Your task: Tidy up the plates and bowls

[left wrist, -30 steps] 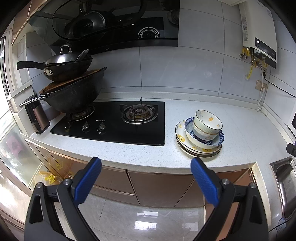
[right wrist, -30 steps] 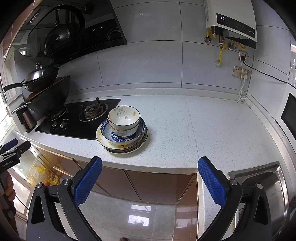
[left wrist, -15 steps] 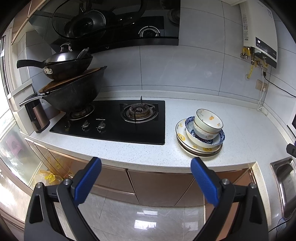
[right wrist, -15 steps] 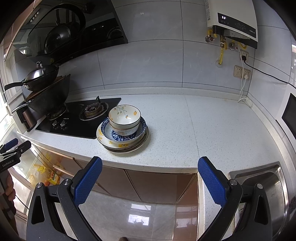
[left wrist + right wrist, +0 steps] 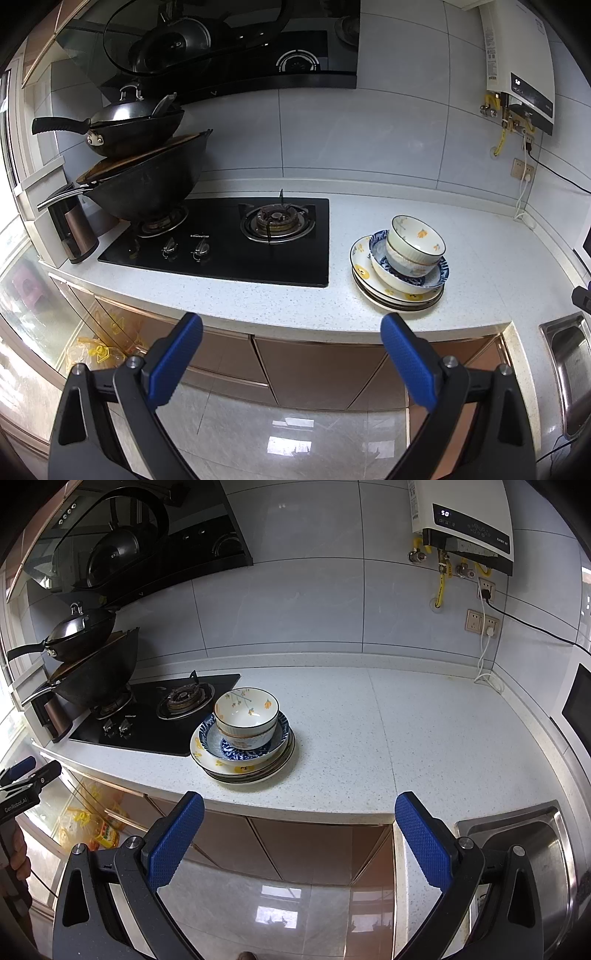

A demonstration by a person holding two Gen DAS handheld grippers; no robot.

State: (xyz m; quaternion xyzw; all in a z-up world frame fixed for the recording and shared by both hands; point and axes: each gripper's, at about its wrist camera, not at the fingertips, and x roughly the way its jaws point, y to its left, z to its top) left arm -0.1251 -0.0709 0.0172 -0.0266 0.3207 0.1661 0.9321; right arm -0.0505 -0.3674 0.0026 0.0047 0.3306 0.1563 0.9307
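Both spread wide and empty, short of the tabletop (image 5: 369, 738) edge: left gripper (image 5: 291, 354), right gripper (image 5: 299, 838). Bowl (image 5: 246, 716) on stacked plates (image 5: 243, 764) near the front edge beside the stove (image 5: 221, 240); bare room to the right. Only in the right view: sink (image 5: 546, 834) in full.

Slight drift only. In the left wrist view, stack of plates and bowls (image 5: 400, 264) sits a touch lower and further right than a second ago, and the stacked woks (image 5: 140, 162) a little lower too, as though tilted slightly up and leftward. In the right wrist view, same stack (image 5: 243, 734) now a little higher in frame and nearer the centre, with the worktop (image 5: 406, 738) edge risen a shade toward the upper part, so right claw (image 5: 299, 834) carried a bit closer. Left claw (image 5: 291, 358) spread no different; nothing on the worktop shifted.
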